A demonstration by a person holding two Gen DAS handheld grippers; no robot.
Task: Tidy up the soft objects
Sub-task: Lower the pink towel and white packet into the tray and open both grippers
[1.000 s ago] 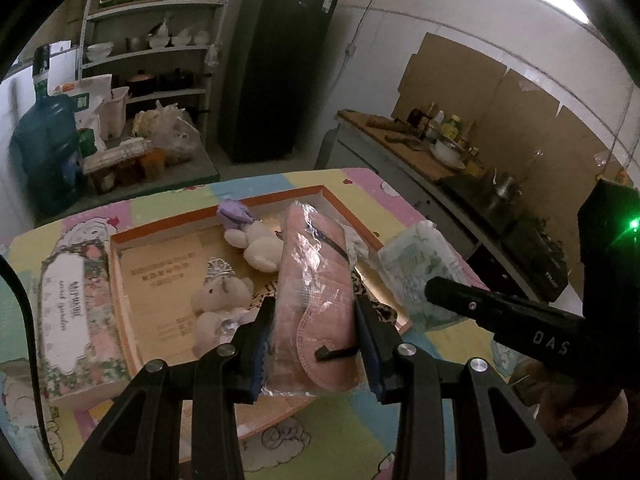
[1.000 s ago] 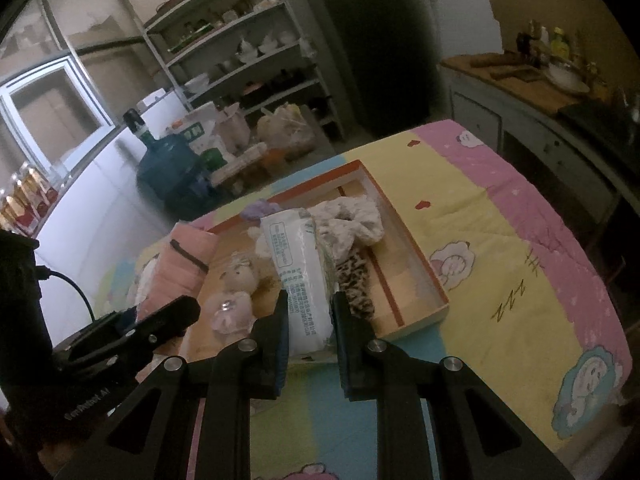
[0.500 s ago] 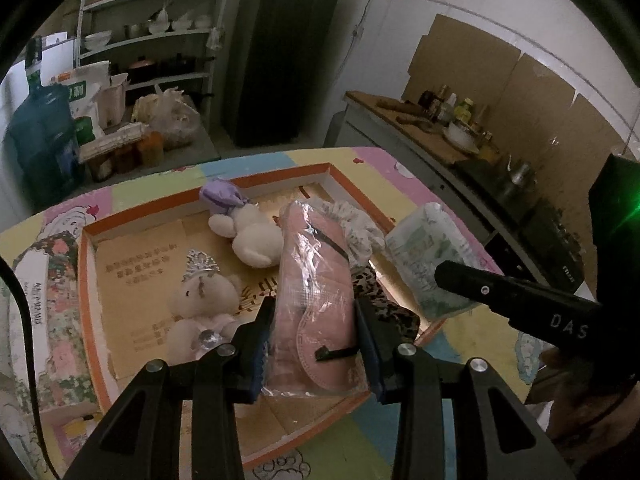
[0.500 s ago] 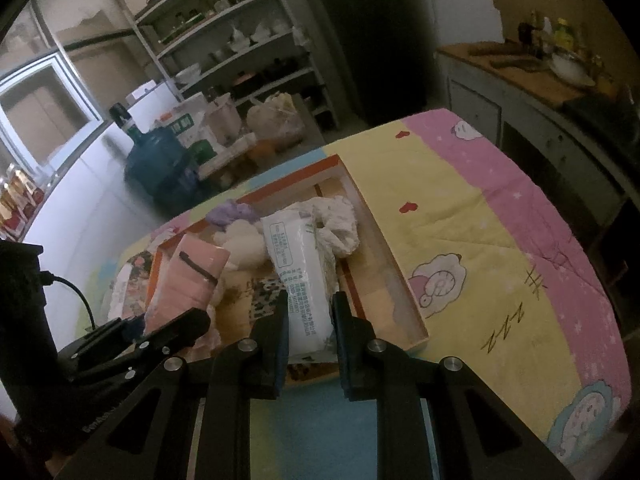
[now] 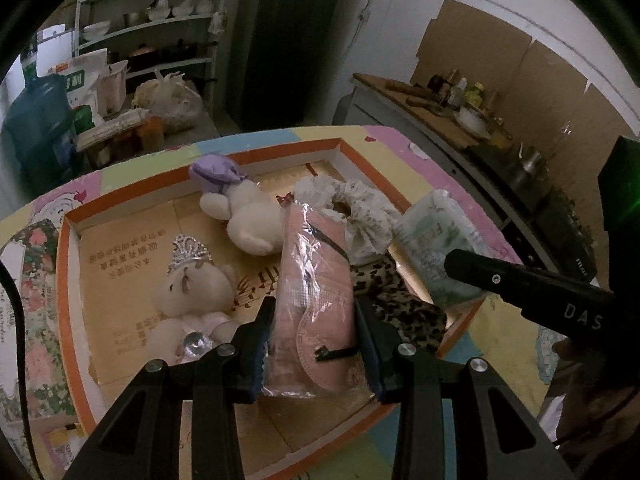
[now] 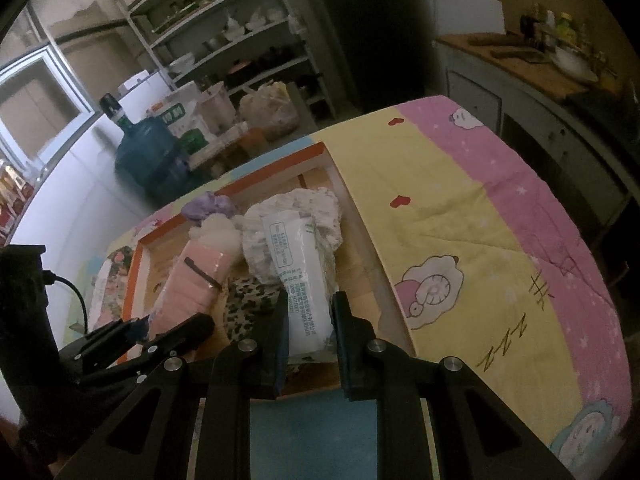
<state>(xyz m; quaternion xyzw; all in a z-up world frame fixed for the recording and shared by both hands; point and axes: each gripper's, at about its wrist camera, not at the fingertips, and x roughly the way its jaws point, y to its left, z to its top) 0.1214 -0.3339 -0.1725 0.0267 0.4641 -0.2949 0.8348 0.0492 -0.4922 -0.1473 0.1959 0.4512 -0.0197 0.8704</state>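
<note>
My left gripper (image 5: 314, 342) is shut on a pink plastic-wrapped soft pack (image 5: 312, 280) and holds it over the orange-rimmed cardboard tray (image 5: 68, 240). My right gripper (image 6: 308, 338) is shut on a white tissue pack (image 6: 302, 268), held over the tray's right part (image 6: 372, 248); the pack also shows in the left wrist view (image 5: 436, 240). In the tray lie a crowned teddy bear (image 5: 192, 292), a white plush with a purple cap (image 5: 248, 216), a white scrunchie (image 5: 356, 216) and a leopard-print cloth (image 5: 400, 304).
The tray sits on a table with a pastel cartoon cloth (image 6: 480, 216). A floral box (image 5: 28, 320) lies left of the tray. Behind are shelves (image 5: 160, 32), a blue water jug (image 6: 148, 156), a dark fridge (image 5: 288, 40) and a counter with bottles (image 5: 460, 100).
Both grippers have moved forward over the tray with their packs; the tray and its toys appear closer and more centred now.
</note>
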